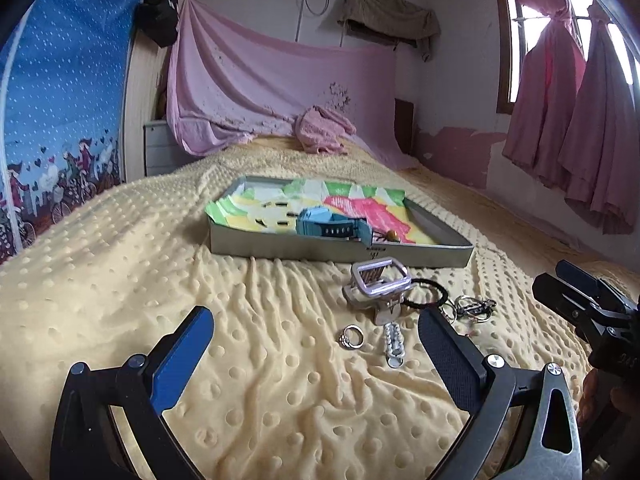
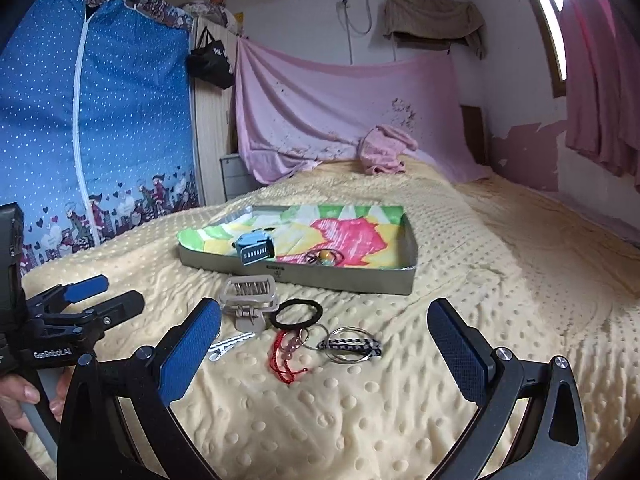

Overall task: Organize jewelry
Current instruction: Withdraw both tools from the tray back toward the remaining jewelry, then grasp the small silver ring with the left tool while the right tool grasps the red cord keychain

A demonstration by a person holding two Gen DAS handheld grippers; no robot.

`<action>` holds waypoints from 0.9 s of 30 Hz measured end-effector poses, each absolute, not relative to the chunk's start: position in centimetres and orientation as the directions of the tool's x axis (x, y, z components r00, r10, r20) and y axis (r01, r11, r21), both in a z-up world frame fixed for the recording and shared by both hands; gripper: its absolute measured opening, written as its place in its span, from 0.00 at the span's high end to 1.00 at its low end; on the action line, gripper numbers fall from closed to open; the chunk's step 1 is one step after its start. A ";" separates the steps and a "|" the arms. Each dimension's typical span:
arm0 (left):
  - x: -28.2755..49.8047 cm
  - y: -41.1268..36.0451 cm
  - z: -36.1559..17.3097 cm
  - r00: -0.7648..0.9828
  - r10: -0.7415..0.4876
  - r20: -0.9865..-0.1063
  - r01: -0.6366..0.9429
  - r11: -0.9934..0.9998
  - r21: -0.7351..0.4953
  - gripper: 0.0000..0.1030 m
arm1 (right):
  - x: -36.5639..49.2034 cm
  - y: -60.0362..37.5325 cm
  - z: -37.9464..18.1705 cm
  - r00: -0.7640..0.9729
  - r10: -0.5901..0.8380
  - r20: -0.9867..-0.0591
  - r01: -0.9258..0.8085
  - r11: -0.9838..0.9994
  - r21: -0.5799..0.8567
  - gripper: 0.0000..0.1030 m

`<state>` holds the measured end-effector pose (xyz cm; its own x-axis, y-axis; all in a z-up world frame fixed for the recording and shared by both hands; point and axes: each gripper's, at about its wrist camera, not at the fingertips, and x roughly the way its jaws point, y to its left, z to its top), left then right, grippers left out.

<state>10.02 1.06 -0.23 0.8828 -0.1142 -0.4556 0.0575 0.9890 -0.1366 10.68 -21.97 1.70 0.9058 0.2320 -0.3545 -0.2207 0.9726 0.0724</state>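
Both grippers' fingers (image 2: pixel 452 344) wide apart, empty; beyond, one ring (image 1: pixel 352 337), two hair clips, one tray (image 2: pixel 320 276).

On the yellow bed, a beige hair claw (image 2: pixel 249 300), black hair tie (image 2: pixel 297 313), red cord bracelet (image 2: pixel 285 356), braided keyring (image 2: pixel 349 347) and silver ring (image 1: pixel 351 337) lie before the grey tray (image 2: pixel 344 278) holding a blue watch (image 2: pixel 253 251).

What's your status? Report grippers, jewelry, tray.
Left gripper and right gripper open, empty. Ring, hair tie, clips loose on blanket. Tray ahead, unobstructed.
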 end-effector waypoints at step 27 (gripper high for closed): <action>17.4 -0.7 -4.8 0.631 -0.332 -0.701 0.204 0.943 -0.263 0.81 | 17.1 -18.7 -4.3 0.672 0.381 -0.635 -0.373 0.915 0.155 0.67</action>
